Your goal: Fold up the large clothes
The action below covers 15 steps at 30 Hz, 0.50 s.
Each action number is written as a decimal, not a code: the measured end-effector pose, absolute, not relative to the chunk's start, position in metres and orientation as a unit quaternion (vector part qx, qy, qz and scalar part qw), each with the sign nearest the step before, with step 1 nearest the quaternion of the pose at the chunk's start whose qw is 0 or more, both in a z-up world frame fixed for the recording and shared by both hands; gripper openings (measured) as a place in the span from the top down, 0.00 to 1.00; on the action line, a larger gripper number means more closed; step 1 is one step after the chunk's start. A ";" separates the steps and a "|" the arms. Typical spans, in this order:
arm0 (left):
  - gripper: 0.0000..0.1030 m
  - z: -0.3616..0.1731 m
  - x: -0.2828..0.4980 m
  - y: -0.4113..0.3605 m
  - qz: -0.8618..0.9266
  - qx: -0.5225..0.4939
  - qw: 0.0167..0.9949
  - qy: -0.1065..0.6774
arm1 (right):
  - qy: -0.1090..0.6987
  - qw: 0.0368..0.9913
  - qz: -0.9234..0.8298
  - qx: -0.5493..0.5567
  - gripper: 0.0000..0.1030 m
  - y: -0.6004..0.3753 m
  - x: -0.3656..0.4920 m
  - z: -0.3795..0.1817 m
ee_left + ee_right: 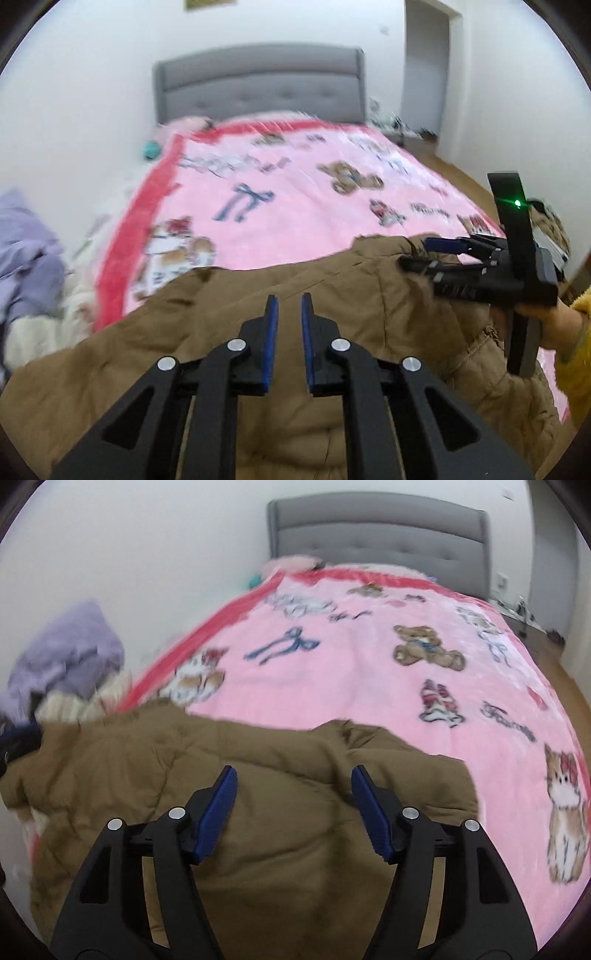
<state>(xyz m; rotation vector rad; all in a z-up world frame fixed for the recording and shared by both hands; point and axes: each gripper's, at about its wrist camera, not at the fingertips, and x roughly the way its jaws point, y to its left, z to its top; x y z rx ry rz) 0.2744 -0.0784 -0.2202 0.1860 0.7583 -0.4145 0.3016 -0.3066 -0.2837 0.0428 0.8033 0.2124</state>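
I have a brown padded coat (229, 812) spread over the near end of the bed, lying on a pink blanket (369, 679) printed with bears, bows and kittens and edged in red. In the right wrist view the coat fills everything from nine o'clock round through six to about three o'clock, with the blanket running off toward twelve, up to a grey tufted headboard (376, 531).

My right gripper (293, 775) hangs above the coat with its jaws standing well apart; the blue pads (218, 812) face each other with only coat surface seen between them, and I cannot see either pad pressing on the fabric. It holds nothing.

In the left wrist view my left gripper (287, 301) sits at about six o'clock, also over the coat. Its blue pads are drawn in to a narrow slit, and I see no cloth pinched in that slit; the coat lies below and beyond the tips.

From that same view the right gripper shows at three o'clock, lying sideways over the coat's far edge, carried by a hand (546, 325) in a yellow sleeve (580, 369), a green light glowing on its body.

A heap of lilac fabric (70, 653) sits off the bed's side at nine o'clock.
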 end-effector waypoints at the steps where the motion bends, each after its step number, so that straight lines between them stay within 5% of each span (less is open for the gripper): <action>1: 0.88 -0.230 0.287 -0.083 -0.203 0.082 0.899 0.378 | 0.396 0.912 0.107 0.019 0.41 -0.302 0.305 -0.288; 5: 0.88 -0.282 0.328 -0.078 -0.197 0.040 0.859 0.470 | 0.424 0.898 0.118 -0.001 0.41 -0.290 0.309 -0.306; 15: 0.89 -0.319 0.307 -0.060 -0.195 0.047 0.855 0.479 | 0.425 0.897 0.124 -0.015 0.38 -0.283 0.299 -0.329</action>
